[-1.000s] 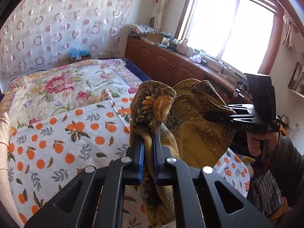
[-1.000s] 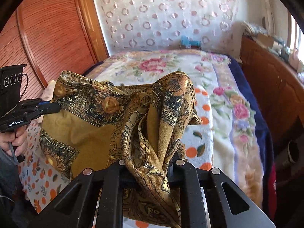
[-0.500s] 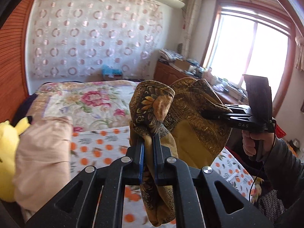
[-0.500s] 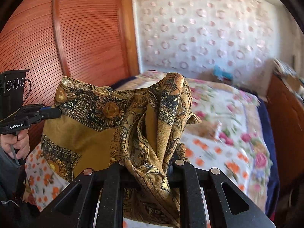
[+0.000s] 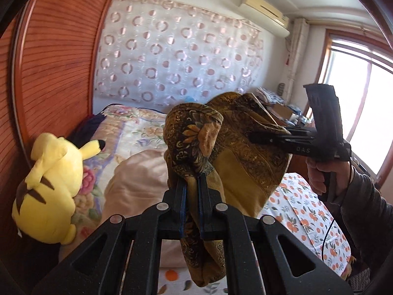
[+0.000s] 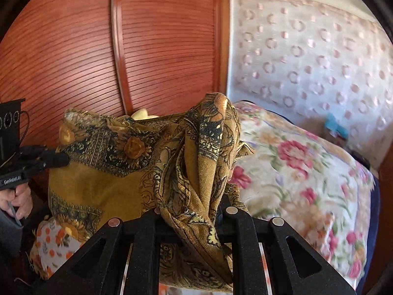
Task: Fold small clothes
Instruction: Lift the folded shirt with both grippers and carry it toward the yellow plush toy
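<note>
Both grippers are clamped on the same mustard-and-black patterned scarf (image 5: pixel 235 162), holding it up in the air above the bed (image 5: pixel 137 132).

Left gripper (image 5: pixel 192 184): blue-padded fingers (image 5: pixel 183 196) nearly together, a bunched corner of the scarf pinched between them — cloth balloons above the tips and a tail hangs down below the jaws.

Right gripper (image 5: pixel 255 136), seen from the left wrist view: fingers closed on the opposite edge of the scarf, held by a hand (image 5: pixel 321 172) in a grey sleeve (image 5: pixel 368 201). From its own camera the right gripper (image 6: pixel 189 211) is buried in a twisted wad of fabric; the fingertips themselves are hidden, but the cloth is wedged in the jaws and drapes over them.

Between the two grips the scarf spans as a slack panel, plain mustard centre with a sunflower border, top edge roughly level in the right wrist view. The left gripper shows there at the far left, biting the corner.

Surroundings: yellow plush toy (image 5: pixel 51 186) lies against the reddish slatted wooden wall (image 6: pixel 98 49) beside a pink pillow (image 5: pixel 140 184). Floral quilt (image 6: pixel 307 172) covers the far part of the bed, orange-print sheet (image 5: pixel 312 221) the near part. Circle-patterned curtain (image 5: pixel 176 56) behind the bed — bright window (image 5: pixel 363 98) to the right, air-conditioner unit (image 5: pixel 265 9) high on the wall.
</note>
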### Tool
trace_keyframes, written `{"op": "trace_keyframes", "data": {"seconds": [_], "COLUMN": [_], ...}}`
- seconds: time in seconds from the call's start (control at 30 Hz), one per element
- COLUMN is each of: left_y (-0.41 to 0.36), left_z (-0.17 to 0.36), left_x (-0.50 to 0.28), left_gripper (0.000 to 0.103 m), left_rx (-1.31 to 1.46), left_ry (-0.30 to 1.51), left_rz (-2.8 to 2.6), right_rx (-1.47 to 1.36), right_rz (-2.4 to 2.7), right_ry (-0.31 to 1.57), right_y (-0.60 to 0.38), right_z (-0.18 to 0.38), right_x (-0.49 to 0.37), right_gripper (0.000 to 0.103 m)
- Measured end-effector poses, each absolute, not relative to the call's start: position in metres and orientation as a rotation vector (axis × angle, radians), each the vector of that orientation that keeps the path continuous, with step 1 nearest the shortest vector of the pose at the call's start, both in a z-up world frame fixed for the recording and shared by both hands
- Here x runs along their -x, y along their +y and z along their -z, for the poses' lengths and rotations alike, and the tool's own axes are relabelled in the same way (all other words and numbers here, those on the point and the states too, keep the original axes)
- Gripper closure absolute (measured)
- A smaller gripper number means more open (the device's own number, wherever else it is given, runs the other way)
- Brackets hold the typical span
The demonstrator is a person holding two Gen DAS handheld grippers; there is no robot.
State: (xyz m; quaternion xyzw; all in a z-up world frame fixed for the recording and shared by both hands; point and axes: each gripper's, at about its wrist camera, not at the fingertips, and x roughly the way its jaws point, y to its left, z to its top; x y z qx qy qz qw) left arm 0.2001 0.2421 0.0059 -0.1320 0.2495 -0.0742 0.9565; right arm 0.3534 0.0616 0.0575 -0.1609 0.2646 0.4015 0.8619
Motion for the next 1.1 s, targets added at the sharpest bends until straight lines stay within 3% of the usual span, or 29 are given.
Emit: {"op": "trace_keyframes", "data": {"seconds": [0.73,0.8,0.87,0.9,1.1], "left_y": [0.296,0.299,0.301,0.3,0.298], "left_z": [0.08,0.087,0.094,0.096,0.103], "left_x": [-0.179,-0.18,-0.18,-0.179,-0.178], "left_gripper": [0.095,0.095,0.095,0.095,0.095], "left_rx": [0.476,0.478,0.475,0.475,0.461], "left_ry": [0.587,0.609,0.629,0.633,0.656], "left_rz": [-0.002,-0.039,-0.062,-0.067,-0.101], "right_rx": [0.513,0.501,0.483,0.471,0.371], "right_rz": [-0.956,-0.933,-0.887,-0.862,-0.742], "right_ry": [0.639,0.648,0.647,0.636,0.473], "right_y": [0.187,0.194,0.197,0.194,0.16], "right_z": [-0.012,-0.008,-0.007,-0.007,-0.027], "right_x": [-0.473,-0.481,-0.485,-0.486,-0.449], "right_gripper": [0.088,0.083,0.063,0.058,0.055]}}
